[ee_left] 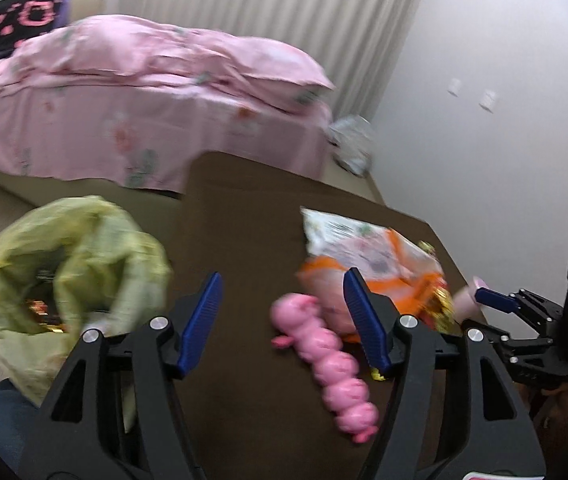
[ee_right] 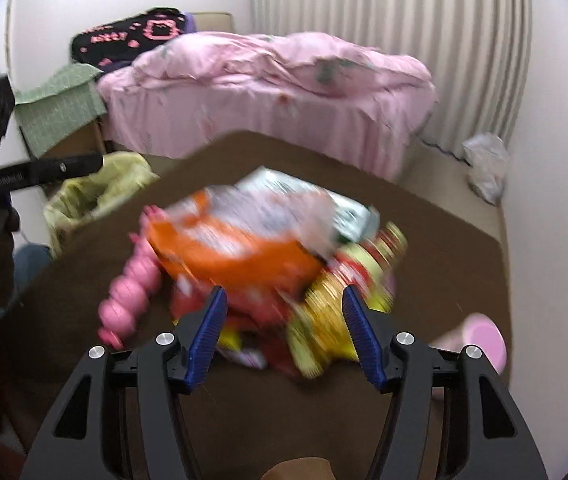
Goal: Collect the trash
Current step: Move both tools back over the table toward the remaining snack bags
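Note:
A pile of snack wrappers lies on the brown table (ee_left: 244, 240): an orange and white bag (ee_left: 367, 252) (ee_right: 236, 248) on top, yellow and red wrappers (ee_right: 347, 284) beside it. A yellow-green trash bag (ee_left: 72, 268) (ee_right: 96, 188) stands open off the table's left edge with wrappers inside. My left gripper (ee_left: 282, 276) is open above the table between the bag and the pile, holding nothing. My right gripper (ee_right: 284, 292) is open just above the near side of the blurred pile, and its pads do not press on anything. One of its blue fingers (ee_left: 495, 298) shows at the right of the left wrist view.
A pink caterpillar toy (ee_left: 331, 364) (ee_right: 132, 288) lies left of the pile, and a pink cup (ee_right: 479, 340) lies at the table's right edge. Behind the table are a bed with a pink cover (ee_left: 144, 100), a curtain and a white plastic bag (ee_right: 483, 168) on the floor.

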{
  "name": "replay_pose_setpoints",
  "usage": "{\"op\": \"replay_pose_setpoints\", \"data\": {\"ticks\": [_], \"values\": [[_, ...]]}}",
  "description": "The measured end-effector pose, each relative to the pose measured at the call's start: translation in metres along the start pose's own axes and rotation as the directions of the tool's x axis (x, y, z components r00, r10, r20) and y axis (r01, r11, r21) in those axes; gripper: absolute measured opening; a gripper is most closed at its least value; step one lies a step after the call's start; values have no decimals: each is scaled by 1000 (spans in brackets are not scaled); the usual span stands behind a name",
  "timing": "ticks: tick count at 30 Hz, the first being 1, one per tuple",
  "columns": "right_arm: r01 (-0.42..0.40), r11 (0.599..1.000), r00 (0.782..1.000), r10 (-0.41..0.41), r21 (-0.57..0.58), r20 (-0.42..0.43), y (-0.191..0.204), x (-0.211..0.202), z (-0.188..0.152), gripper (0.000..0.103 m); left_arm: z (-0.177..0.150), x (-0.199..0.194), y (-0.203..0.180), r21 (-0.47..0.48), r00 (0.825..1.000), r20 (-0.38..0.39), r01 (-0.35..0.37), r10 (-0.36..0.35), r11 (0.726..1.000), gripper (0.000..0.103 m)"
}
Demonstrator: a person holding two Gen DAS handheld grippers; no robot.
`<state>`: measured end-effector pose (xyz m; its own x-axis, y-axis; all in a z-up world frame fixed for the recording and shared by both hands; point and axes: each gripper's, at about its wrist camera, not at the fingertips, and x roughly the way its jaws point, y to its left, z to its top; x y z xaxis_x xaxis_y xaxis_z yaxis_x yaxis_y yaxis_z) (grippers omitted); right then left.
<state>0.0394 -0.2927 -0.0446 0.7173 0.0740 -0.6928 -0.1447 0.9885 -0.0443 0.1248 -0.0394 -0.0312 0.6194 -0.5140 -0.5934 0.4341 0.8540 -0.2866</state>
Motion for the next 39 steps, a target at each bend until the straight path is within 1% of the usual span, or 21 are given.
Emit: {"op": "replay_pose_setpoints", "data": {"ticks": [3,6,9,11,13,16,17,20,22,24,25,26,28,29,31,33,35,36,37,38,39], "values": [[61,997,998,-60,45,-8,-19,-6,-22,57,-2,15,-26,40,999,-40,37,-36,998,60],[91,991,996,-92,94,-3,-34,-9,-36,57,-7,25,-50,89,997,-65,54,-48,995,60],[154,981,988,-154,115,-7,-42,-8,-48,57,-13,33,-69,118,993,-95,75,-64,990,60],[175,977,985,-175,121,-9,-43,-6,-51,57,-19,36,-77,136,991,-113,88,-72,987,60],[138,980,990,-140,143,8,-45,-6,-51,57,-26,38,-81,153,990,-125,79,-59,985,60],[39,980,996,-54,195,70,-50,-6,-43,57,-34,39,-81,150,989,-138,68,-48,986,60],[18,978,996,-36,209,83,-51,-3,-38,57,-35,39,-80,146,988,-144,69,-48,987,60],[-19,965,996,-3,262,86,-56,16,-21,57,-37,37,-76,146,988,-148,65,-44,987,60],[-35,958,998,17,285,67,-57,33,-13,56,-37,34,-74,153,989,-141,60,-38,986,60],[-35,960,999,24,278,43,-53,46,-9,53,-38,31,-72,153,990,-136,63,-42,986,60],[-33,964,999,27,264,28,-50,51,-8,43,-38,31,-71,153,989,-137,68,-47,986,60],[-42,967,999,39,252,20,-47,54,-8,25,-39,30,-70,153,989,-139,77,-56,985,60],[-70,967,998,67,246,19,-43,53,-10,20,-40,29,-71,160,987,-144,90,-67,983,60],[-74,967,997,69,244,30,-43,48,-12,13,-41,28,-73,167,987,-146,97,-72,981,60],[-49,972,998,41,229,39,-42,35,-17,8,-43,28,-81,195,984,-155,120,-91,973,60],[-31,973,999,20,227,50,-45,20,-26,8,-43,28,-94,233,979,-164,156,-119,960,60],[-25,971,999,14,237,50,-50,5,-38,8,-43,30,-109,272,973,-174,197,-153,942,60],[-15,970,999,4,242,47,-52,-1,-44,8,-43,34,-119,304,969,-181,219,-170,927,60],[-8,969,999,-3,246,45,-54,-6,-49,8,-42,39,-126,330,967,-186,226,-172,917,60],[-6,968,999,-4,252,41,-56,-10,-55,8,-43,47,-134,367,968,-193,224,-161,903,60],[-10,966,999,0,257,37,-58,-13,-59,8,-44,53,-138,391,970,-196,213,-145,895,60]]}}
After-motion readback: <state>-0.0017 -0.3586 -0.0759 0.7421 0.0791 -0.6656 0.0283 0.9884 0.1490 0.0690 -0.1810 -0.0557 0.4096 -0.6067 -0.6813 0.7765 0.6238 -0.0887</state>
